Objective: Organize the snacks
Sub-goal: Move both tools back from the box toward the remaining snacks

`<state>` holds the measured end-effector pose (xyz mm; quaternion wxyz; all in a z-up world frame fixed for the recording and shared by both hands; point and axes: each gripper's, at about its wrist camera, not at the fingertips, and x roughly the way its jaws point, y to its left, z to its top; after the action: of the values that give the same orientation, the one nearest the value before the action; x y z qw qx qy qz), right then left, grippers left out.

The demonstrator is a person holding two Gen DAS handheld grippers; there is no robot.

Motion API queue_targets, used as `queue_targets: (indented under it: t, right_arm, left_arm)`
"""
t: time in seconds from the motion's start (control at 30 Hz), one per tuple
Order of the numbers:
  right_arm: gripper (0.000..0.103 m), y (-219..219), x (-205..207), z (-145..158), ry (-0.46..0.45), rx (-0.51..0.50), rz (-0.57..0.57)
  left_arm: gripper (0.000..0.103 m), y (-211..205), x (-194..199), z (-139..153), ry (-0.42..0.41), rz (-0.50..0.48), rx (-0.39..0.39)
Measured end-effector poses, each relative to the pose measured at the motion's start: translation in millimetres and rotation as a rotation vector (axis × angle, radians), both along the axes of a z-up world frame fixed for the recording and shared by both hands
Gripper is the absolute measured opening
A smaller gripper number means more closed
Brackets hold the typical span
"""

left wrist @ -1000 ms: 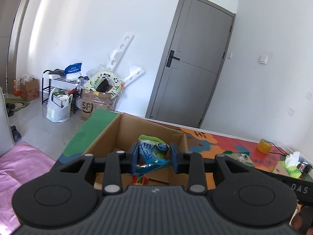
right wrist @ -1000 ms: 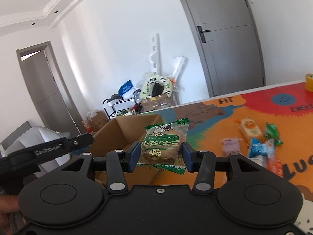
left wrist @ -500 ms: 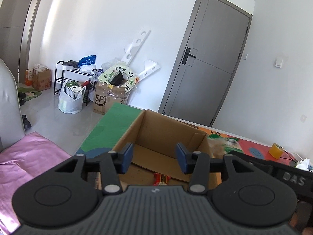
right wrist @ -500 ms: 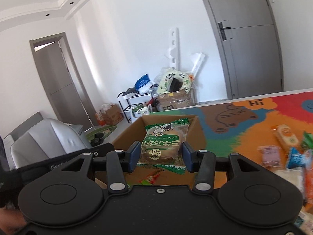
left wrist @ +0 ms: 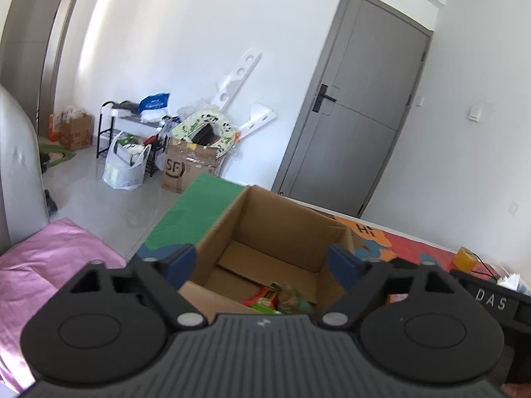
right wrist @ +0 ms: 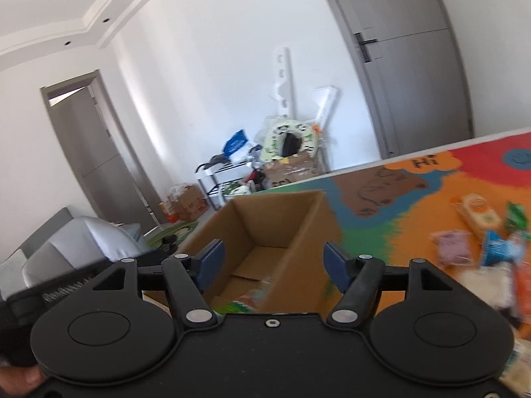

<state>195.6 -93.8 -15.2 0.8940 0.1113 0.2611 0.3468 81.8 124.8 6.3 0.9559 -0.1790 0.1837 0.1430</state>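
Observation:
An open cardboard box (left wrist: 265, 229) stands on the colourful table mat; it also shows in the right wrist view (right wrist: 282, 219). Snack packets (left wrist: 278, 300) lie on its floor, and they show blurred in the right wrist view (right wrist: 252, 298). My left gripper (left wrist: 264, 265) is open and empty, above the box's near edge. My right gripper (right wrist: 273, 263) is open and empty, above the same box. Several loose snack packets (right wrist: 478, 232) lie on the mat to the right of the box.
The mat (right wrist: 415, 199) covers the table. A yellow tape roll (left wrist: 464, 258) and a tissue pack sit at the far right. Beyond the table's far edge are a grey door (left wrist: 351, 116), a shoe rack, bags and cartons. A pink cloth (left wrist: 43, 262) lies at left.
My left gripper let go of the blue-green packet and opened wide. My right gripper opened and the green cake packet dropped out of it toward the box.

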Motion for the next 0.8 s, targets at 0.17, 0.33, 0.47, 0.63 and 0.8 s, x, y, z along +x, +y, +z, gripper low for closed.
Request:
queue_targets:
  t: [0.17,0.33,0.47,0.63,0.8]
  right_arm:
    - [0.071,-34.6,-1.5,-6.9,0.023,-0.009,-0.067]
    - [0.082,-61.2,-6.0,-13.4,0.031,-0.012,-0.122]
    - [0.086,-82.8,-8.0,-18.4,0.036,-0.021,-0.16]
    - [0.094,-107.0,-12.4,-21.9,0.033,-0.023,-0.196]
    - [0.098,-126.6,-14.8,-25.8,0.04,-0.03,-0.224]
  left_arm:
    - [0.089,-23.7,4.8,-2.2,0.016,-0.07,-0.002]
    - [0.089,-47.7,7.0,-5.3,0.027,-0.128,0.003]
    - [0.089,-62.3,7.7,-7.1,0.028,-0.168,0.004]
    - [0.089,-81.7,8.8,-9.2,0.033,-0.224,0.01]
    - [0.089,-98.2,10.0,-10.8,0.042,-0.261,0.015]
